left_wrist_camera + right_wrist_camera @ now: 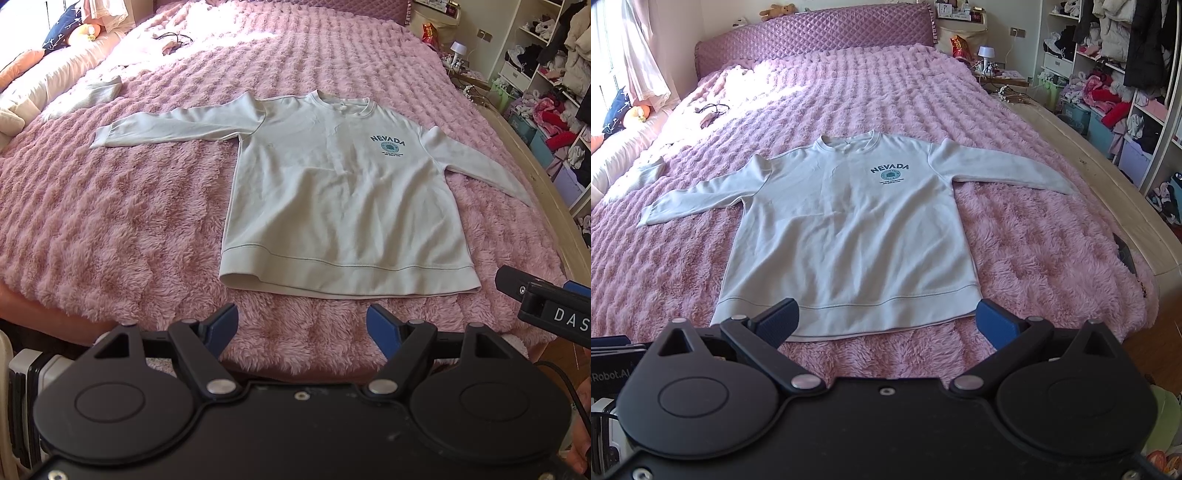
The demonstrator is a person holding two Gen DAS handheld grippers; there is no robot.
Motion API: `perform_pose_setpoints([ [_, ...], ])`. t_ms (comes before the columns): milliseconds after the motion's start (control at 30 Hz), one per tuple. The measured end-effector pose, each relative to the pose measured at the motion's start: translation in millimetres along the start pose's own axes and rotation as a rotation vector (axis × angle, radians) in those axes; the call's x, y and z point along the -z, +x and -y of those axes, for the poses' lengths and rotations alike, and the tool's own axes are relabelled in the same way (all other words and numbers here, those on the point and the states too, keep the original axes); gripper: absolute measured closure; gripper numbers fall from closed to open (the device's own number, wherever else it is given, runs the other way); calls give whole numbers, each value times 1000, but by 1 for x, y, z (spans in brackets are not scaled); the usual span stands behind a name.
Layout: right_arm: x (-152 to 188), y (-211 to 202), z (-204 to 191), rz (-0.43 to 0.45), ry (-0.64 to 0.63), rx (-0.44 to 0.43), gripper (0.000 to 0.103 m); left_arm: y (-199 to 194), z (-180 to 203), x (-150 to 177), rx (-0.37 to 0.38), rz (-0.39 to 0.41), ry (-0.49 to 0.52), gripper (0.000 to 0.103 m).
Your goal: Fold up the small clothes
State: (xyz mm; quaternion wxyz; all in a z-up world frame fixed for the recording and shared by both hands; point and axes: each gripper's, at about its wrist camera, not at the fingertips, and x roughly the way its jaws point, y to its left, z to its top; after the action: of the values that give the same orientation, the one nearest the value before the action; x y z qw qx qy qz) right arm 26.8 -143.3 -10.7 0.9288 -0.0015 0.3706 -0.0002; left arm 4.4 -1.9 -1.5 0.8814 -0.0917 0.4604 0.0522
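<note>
While no fold is showing yet, a pale sweatshirt (849, 229) is lying flat, front up, sleeves spread, on a pink fluffy blanket (1034, 258). The left gripper (302, 325) and right gripper (886, 321) are hovering near its hem, jaws spread, pinching nothing. Shelf bins (1086, 122) are holding jumbled clothes.

- A fluffy pink ribbed blanket (1015, 243) covers the whole bed.
- A quilted purple padded headboard (812, 40) stands at the blanket's far end.
- A brown teddy bear (778, 10) sits on top of the headboard.
- A small white table lamp (985, 53) stands just right of the blanket's far corner.
- White open shelves stuffed with clothes (1108, 85) rise right of the blanket.
- A black cable (714, 108) lies on the blanket's far left part.
</note>
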Motion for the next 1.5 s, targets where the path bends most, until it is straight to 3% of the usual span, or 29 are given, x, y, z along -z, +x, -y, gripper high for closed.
perform_pose_setpoints([
  [467, -2, 2, 3, -2, 6, -1, 0, 2, -1, 1, 4, -7, -3, 25],
  [667, -4, 11, 5, 10, 10, -7, 0, 19, -14, -8, 57, -17, -53, 25],
  [800, -17, 30, 5, 108, -23, -10, 0, 46, -45, -23, 150, -3, -168, 25],
  [867, -27, 45, 6, 185, -37, 14, 0, 61, -64, -32, 183, 13, -234, 25],
  [933, -41, 66, 6, 215, -47, 40, 0, 80, -88, -46, 166, 56, -309, 25],
  [1067, -71, 121, 5, 167, -44, 56, 0, 125, -143, -83, 151, 130, -423, 25],
  [1167, -88, 159, 6, 175, 6, 35, 0, 166, -210, -114, 172, 219, -616, 25],
  [1300, -107, 216, -4, 134, 18, 54, 0, 218, -295, -148, 131, 371, -786, 27],
  [1433, -121, 268, -21, 99, -3, 75, 0, 274, -384, -188, 10, 513, -923, 32],
  [1500, -125, 288, -30, 67, 3, 73, 1, 300, -424, -202, 31, 539, -1011, 32],
])
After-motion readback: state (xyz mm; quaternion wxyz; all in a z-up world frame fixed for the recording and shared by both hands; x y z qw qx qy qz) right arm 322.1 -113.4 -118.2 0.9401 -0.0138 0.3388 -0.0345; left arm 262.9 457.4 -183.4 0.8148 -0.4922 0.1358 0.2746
